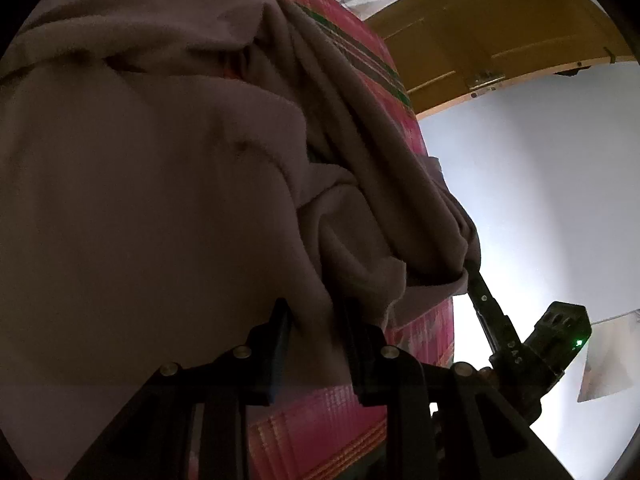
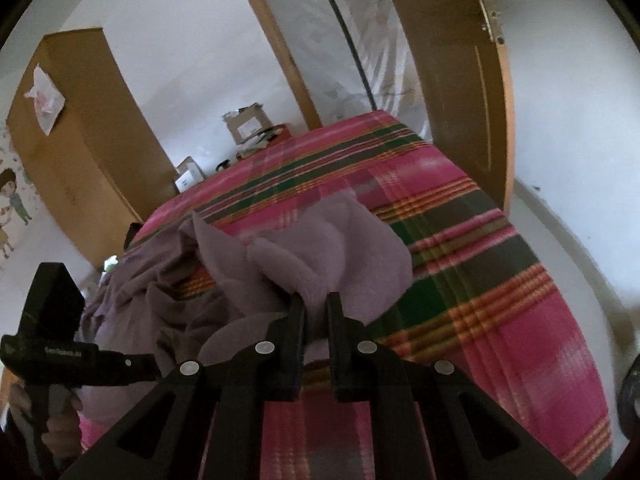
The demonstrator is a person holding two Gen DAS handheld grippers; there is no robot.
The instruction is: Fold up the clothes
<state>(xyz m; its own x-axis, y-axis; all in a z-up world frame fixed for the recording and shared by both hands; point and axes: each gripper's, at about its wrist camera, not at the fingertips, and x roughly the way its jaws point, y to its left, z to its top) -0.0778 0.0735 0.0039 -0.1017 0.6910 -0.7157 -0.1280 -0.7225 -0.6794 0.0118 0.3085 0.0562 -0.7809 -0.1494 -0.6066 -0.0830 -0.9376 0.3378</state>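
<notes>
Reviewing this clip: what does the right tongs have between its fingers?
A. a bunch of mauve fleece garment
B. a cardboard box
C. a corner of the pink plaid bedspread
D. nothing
A: in the right wrist view, the right tongs pinches a gathered fold of the mauve fleece garment above the pink plaid bedspread.

dim, backlit, blurred fisheye edges

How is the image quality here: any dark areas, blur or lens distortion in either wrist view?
Left wrist view: the purple garment fills the frame, dim against a blown-out white wall. Right wrist view: brighter, the plaid bedspread smeared by blur, the door frame bowed by fisheye distortion.
</notes>
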